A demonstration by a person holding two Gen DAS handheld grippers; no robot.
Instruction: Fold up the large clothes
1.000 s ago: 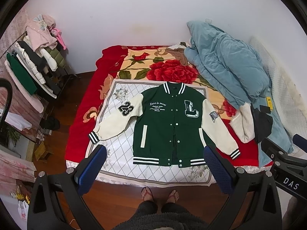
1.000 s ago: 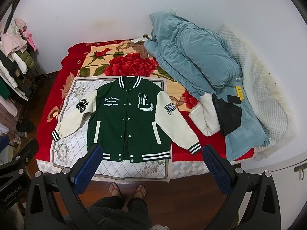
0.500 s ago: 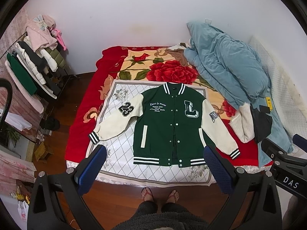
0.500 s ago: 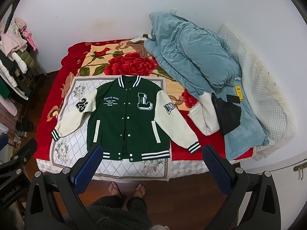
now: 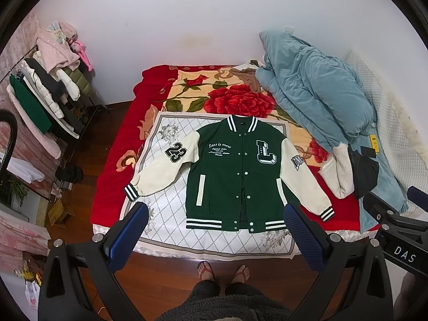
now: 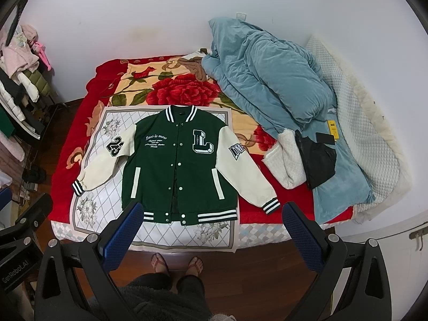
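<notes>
Right at the near edge of the bed (image 5: 112, 187) we stand, our sandalled feet (image 5: 223, 270) on the wooden floor (image 5: 165, 281) just short of it. Spread flat and face up on a white quilted cloth (image 5: 171, 208) lies the green varsity jacket (image 5: 235, 176), collar toward the far wall and striped hem toward us, close to the cloth's near edge. Its cream left-hand sleeve (image 5: 160, 171), as we see it, angles out across the cloth, cuff stopping near the cloth's left edge; the other sleeve (image 5: 302, 182) runs past the cloth's right edge onto the red floral blanket (image 5: 230, 99).

Open room lies mostly on the left half of the cloth and on the blanket beyond the collar. Along the bed's right side a heap of blue quilt (image 5: 315, 93) crowds in, with a white fleece item (image 5: 339, 174) and a black garment (image 5: 363, 174) near the right cuff. A clothes rack (image 5: 45, 99) stands off the bed's left side.

We hold both tools above the floor and near edge, pointing at the bed. Our left gripper (image 5: 215, 230) has its blue-padded fingers spread wide, framing the hem, gripping nothing. Our right gripper (image 6: 211, 230) is equally wide apart and empty, its left finger (image 6: 123, 235) overlapping the hem's left corner in view, whether touching we cannot tell.
</notes>
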